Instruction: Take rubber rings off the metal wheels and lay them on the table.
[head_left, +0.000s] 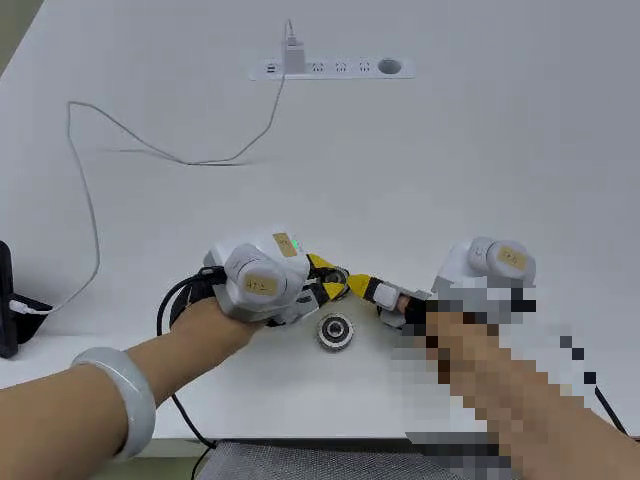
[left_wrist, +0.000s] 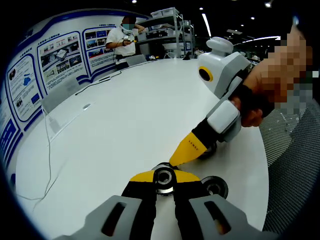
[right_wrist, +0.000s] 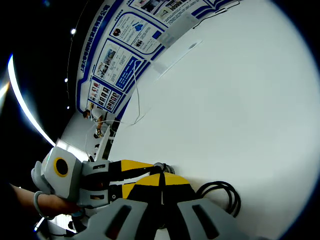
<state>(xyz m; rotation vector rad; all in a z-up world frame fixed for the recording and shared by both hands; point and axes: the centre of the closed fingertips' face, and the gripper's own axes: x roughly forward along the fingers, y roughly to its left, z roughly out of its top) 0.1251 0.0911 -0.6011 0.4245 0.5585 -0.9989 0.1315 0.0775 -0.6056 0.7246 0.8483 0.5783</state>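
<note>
Left gripper (left_wrist: 164, 177) clamps a metal wheel (left_wrist: 164, 181) near the table's (head_left: 450, 150) front edge. Right gripper (left_wrist: 186, 150), jaws together, touches its rubber ring (left_wrist: 163, 167). A shallow pinch may slip off, or yank the wheel loose.

The wheel (left_wrist: 164, 178) is glossy metal, the table (left_wrist: 125, 110) smooth matt white.

We saw power strip (head_left: 330, 68) at table's (head_left: 480, 170) far side, cable (head_left: 88, 195) running left from it, one wheel (head_left: 335, 331) on table before both grippers, second wheel (left_wrist: 164, 179) between left gripper's (head_left: 326, 279) jaws, right gripper (head_left: 356, 285) just right.
</note>
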